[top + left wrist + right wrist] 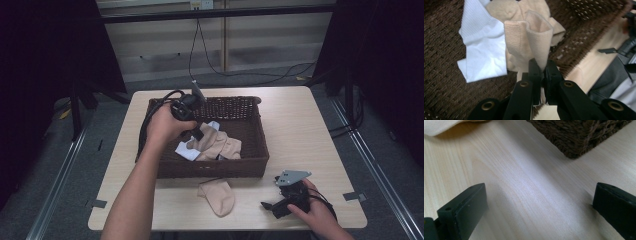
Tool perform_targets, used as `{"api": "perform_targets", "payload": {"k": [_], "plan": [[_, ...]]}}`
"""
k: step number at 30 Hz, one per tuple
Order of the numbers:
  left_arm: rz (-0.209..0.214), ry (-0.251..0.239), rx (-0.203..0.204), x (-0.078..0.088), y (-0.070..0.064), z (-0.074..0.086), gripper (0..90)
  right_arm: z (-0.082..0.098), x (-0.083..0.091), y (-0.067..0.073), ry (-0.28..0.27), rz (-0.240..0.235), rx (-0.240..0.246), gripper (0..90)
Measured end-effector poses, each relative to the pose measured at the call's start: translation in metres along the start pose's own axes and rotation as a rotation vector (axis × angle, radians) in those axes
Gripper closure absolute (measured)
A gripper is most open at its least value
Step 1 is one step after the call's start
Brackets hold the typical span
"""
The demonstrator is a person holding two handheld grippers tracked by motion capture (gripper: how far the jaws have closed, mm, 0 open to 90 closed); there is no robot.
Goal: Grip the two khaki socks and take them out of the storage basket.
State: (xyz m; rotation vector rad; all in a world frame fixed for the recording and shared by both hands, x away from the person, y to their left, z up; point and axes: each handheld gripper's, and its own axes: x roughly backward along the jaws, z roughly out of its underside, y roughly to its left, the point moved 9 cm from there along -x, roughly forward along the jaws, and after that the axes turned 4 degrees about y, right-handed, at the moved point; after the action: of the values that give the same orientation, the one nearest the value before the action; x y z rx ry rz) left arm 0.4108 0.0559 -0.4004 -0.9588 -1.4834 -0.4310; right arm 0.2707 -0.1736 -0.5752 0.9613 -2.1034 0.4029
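L gripper (198,134) sits over the left half of the wicker basket (252,167), jaws pinched tight on the ribbed cuff of a beige sock (534,37); the cuff stands up between the black jaws in the left gripper view, rest of the sock trailing down onto the basket floor. A white sock (480,47) lies just beside it, touching, toward the basket's left wall. Basket is mid-table, nearer the far edge. 2nd beige sock (218,196) lies flat on the wooden table (300,125), just outside the basket's near wall, close to the near edge. R gripper (274,206) rests at the table's near-right corner, jaws spread wide w/ nothing between them, only bare tabletop in the right gripper view.
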Motion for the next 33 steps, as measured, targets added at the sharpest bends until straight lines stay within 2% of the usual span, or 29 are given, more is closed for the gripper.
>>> {"api": "perform_targets", "payload": {"k": [5,9,14,19,24,28,33], "plan": [[-0.001,-0.013,-0.022,0.02,-0.009,0.0,85.6,0.0,0.0,0.0,0.0,0.0,-0.001,0.0],[-0.01,0.002,-0.032,0.032,-0.013,0.004,85.6,0.0,0.001,0.0,0.006,-0.005,0.001,0.0],[0.012,-0.007,-0.039,0.042,-0.019,0.009,85.6,0.0,0.001,0.0,0.006,-0.004,0.001,0.0],[0.02,0.011,-0.04,0.044,-0.022,0.015,85.6,0.0,0.001,0.0,0.006,-0.004,0.001,0.0],[0.037,0.012,-0.064,0.047,-0.029,0.018,85.6,0.0,0.0,0.0,0.006,-0.004,0.002,0.0],[0.046,0.015,-0.1,0.049,-0.037,0.021,85.5,0.0,0.001,0.0,0.006,-0.004,0.001,0.0],[0.056,0.025,-0.112,0.045,-0.042,0.027,85.4,0.0,0.0,0.0,0.0,0.001,0.0,0.0]]}}
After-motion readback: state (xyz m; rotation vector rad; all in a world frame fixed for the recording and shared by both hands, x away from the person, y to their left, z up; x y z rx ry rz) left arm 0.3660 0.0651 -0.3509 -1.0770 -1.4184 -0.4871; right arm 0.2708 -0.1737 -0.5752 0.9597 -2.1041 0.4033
